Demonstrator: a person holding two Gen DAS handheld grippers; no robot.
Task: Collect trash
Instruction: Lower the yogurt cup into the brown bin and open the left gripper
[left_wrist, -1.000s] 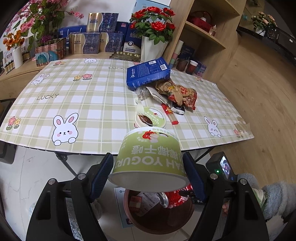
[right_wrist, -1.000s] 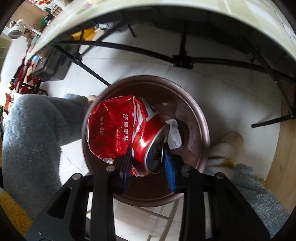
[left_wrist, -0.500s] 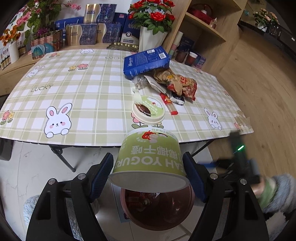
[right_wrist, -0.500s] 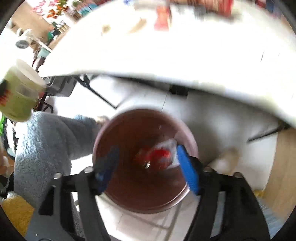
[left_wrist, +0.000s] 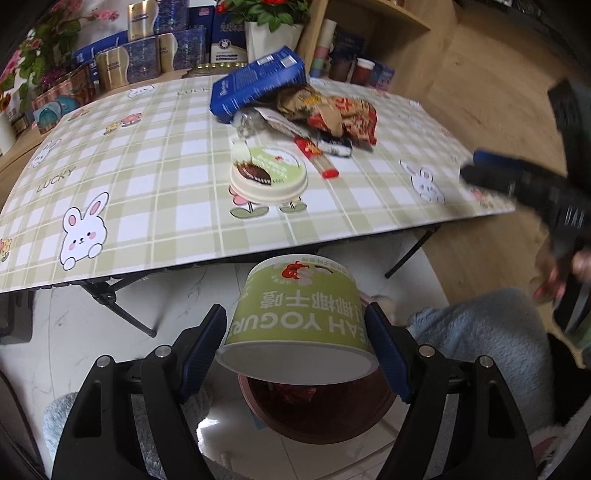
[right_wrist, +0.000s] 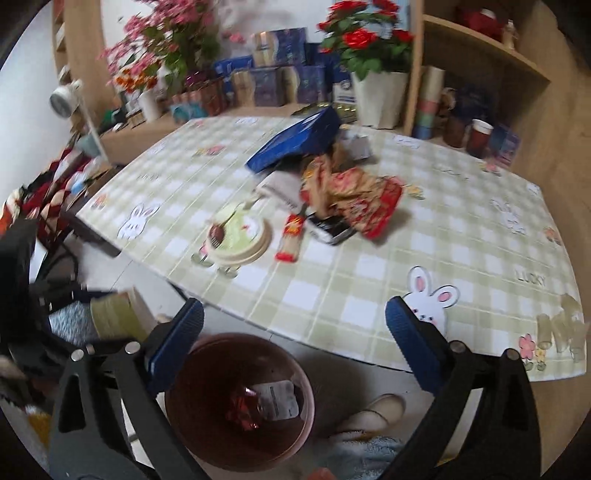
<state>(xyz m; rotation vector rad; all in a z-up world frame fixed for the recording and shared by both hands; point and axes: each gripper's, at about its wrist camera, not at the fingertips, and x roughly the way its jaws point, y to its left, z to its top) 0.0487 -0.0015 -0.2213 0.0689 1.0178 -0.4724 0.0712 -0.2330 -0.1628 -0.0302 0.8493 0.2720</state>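
Trash: green yogurt cup (left_wrist: 295, 317), upside down, clamped in the left tongs (left_wrist: 295, 343) directly above the brown bin (left_wrist: 325, 410) on the floor. Bin holds a crushed red can (right_wrist: 243, 406) and a label scrap. Right tongs (right_wrist: 295, 332): wide apart, holding nothing. On the checked surface (left_wrist: 147, 206): yogurt lid (left_wrist: 268, 175), blue box (left_wrist: 258, 83), crumpled wrappers (left_wrist: 332, 110), red stick packet (left_wrist: 317, 157).
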